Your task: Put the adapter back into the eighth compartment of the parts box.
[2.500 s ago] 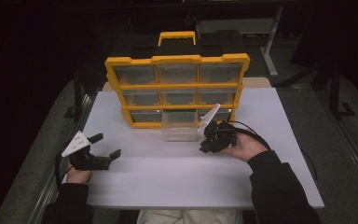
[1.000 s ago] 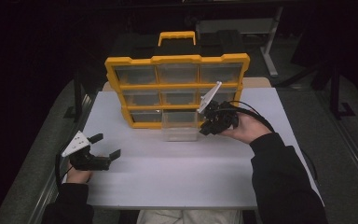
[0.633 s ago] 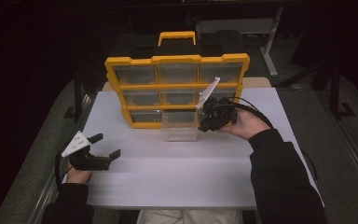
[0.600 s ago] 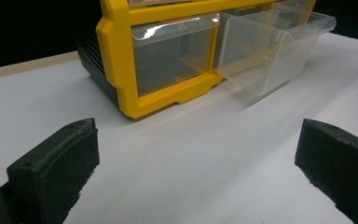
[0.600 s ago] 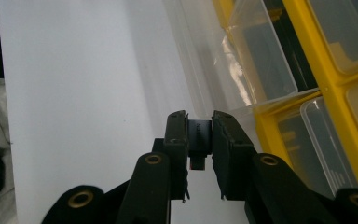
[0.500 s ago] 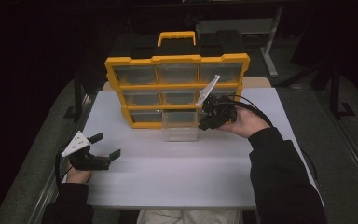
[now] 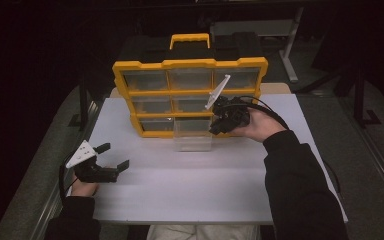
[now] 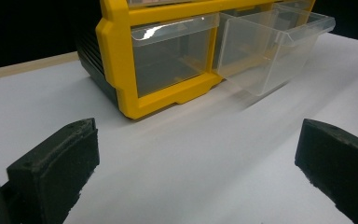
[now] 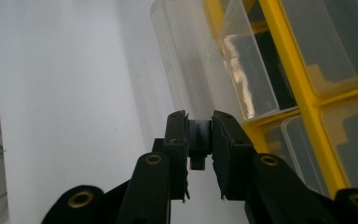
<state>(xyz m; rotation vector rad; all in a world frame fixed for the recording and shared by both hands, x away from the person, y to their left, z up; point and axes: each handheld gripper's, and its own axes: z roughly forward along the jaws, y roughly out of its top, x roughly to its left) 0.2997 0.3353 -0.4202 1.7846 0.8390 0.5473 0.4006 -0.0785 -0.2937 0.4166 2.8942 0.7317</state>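
A yellow-framed drawer organizer (image 7: 190, 95) stands upright on its long edge near the far side of the white table (image 7: 180, 195), its grid of clear drawers facing the person so that each can be reached from the front. The bottom-middle clear drawer (image 7: 193, 135) is slid well out of its slot and rests on the table top, open side up, which leaves its inside free to drop something into; from the left gripper view it looks empty, though its floor is hard to read through the clear plastic. The right gripper (image 7: 219, 128) hangs just beside that drawer's right side, tilted down toward it, and in the right gripper view its jaws are clamped on a small dark block (image 9: 199, 139) with a speck of red at its lower end; what the part is I cannot tell. Held this close to the drawer's rim, the block is probably meant to go in, but it is not yet over the opening. The left gripper (image 7: 114, 157) rests low near the table's near-left corner with its jaws spread wide and nothing between them, parked well apart from the organizer, likely so as not to crowd the working hand.
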